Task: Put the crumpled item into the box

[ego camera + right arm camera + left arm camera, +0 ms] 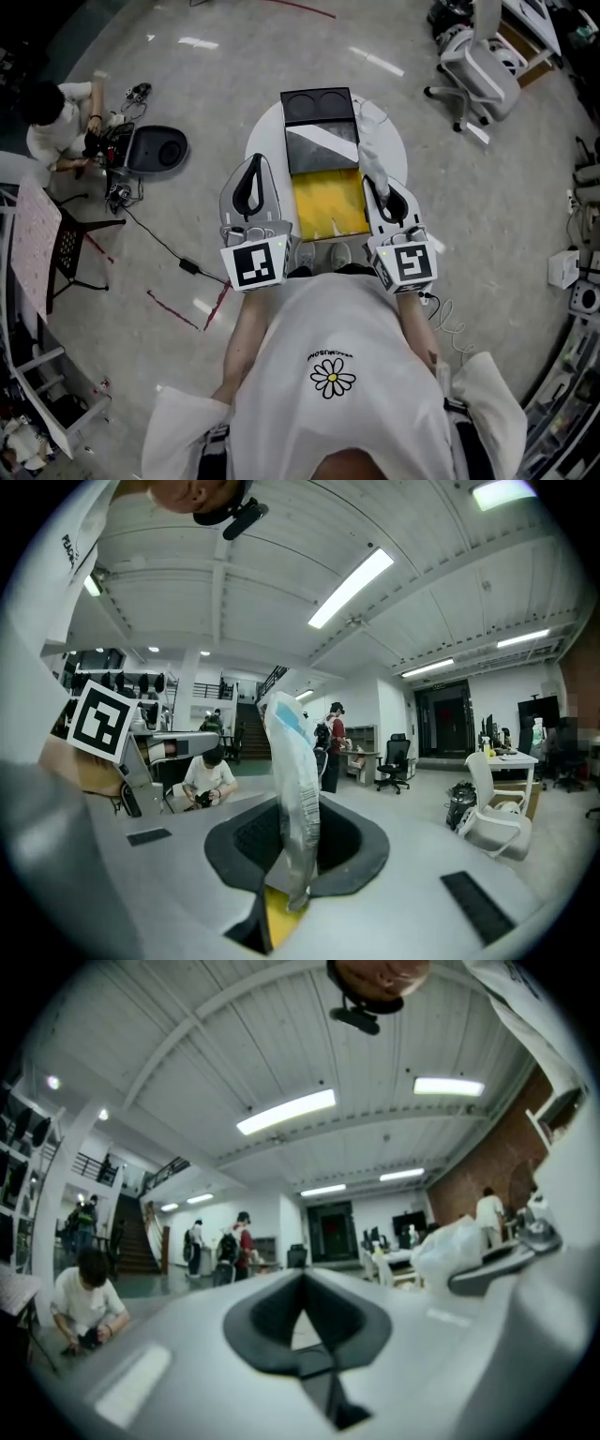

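The crumpled item (371,150) is a white plastic wrapper. My right gripper (382,187) is shut on its lower end, and it sticks up out of the jaws over the box's right edge. In the right gripper view the wrapper (292,761) rises between the dark pads of my right gripper (300,808), with the box's yellow (277,916) showing below. The open box (328,211) has a yellow inside and stands on a round white table (267,136). To the left of the box, my left gripper (255,161) is shut and holds nothing; its tips (302,1279) meet.
A black tray (319,105) with two round hollows lies behind the box. A person crouches on the floor at far left (56,117) beside a black device (159,148), with cables trailing from it. An office chair (478,75) stands at the back right.
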Demonstrator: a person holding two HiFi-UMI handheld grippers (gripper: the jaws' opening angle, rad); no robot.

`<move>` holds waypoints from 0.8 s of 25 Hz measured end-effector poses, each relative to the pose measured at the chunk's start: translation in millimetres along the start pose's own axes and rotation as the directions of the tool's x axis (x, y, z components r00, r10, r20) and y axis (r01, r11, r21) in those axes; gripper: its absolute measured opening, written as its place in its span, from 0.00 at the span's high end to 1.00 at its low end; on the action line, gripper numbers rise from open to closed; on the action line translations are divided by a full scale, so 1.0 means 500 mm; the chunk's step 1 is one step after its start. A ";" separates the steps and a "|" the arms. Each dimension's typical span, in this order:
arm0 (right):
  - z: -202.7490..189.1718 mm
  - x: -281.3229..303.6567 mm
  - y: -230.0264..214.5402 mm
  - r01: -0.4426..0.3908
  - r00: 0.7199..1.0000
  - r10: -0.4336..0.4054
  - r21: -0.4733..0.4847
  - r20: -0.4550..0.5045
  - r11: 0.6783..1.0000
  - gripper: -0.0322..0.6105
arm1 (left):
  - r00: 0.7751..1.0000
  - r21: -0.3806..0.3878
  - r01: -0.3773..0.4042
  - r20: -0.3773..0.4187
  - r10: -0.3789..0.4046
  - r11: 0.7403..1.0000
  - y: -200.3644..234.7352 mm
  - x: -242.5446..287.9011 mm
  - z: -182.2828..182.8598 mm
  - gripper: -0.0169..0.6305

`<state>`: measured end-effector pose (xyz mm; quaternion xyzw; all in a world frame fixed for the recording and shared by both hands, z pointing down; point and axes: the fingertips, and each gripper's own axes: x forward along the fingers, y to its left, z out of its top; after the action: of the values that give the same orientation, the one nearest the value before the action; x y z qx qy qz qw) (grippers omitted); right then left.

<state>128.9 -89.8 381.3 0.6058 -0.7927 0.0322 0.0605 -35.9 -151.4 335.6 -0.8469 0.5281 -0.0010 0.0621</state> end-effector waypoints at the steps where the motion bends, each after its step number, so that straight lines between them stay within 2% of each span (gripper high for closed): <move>1: 0.000 0.002 0.003 0.000 1.000 0.000 -0.022 -0.009 1.000 0.88 | 1.000 0.001 -0.002 -0.004 0.002 1.000 0.001 -0.001 -0.002 0.98; 5: -0.014 0.018 0.022 -0.041 0.996 0.027 -0.175 -0.085 0.984 0.88 | 1.000 0.004 -0.009 -0.005 0.009 1.000 0.003 0.000 -0.002 0.98; 8: -0.050 0.039 0.040 -0.135 0.979 0.084 -0.282 -0.187 0.950 0.88 | 1.000 -0.005 -0.016 0.010 0.016 1.000 0.001 0.002 0.007 0.98; 11: -0.100 0.066 0.049 -0.230 0.946 0.120 -0.365 -0.301 0.902 0.88 | 1.000 -0.031 -0.023 0.013 0.024 0.999 0.000 0.002 0.009 0.98; 14: -0.168 0.092 0.059 -0.329 0.906 0.134 -0.469 -0.402 0.820 0.88 | 1.000 -0.031 -0.030 0.001 0.030 0.999 0.002 -0.004 0.000 0.98; 17: -0.238 0.107 0.066 -0.421 0.866 0.128 -0.568 -0.483 0.707 0.88 | 0.999 -0.027 -0.038 -0.001 0.038 0.999 0.005 -0.010 0.000 0.98; 20: -0.308 0.122 0.067 -0.505 0.821 0.110 -0.623 -0.560 0.597 0.88 | 0.998 -0.034 -0.057 -0.006 0.057 0.998 0.013 -0.014 -0.001 0.98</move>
<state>89.6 -119.9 542.9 0.3471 -0.7894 -0.1427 0.4857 -45.0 -148.0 335.8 -0.8325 0.5520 0.0074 0.0464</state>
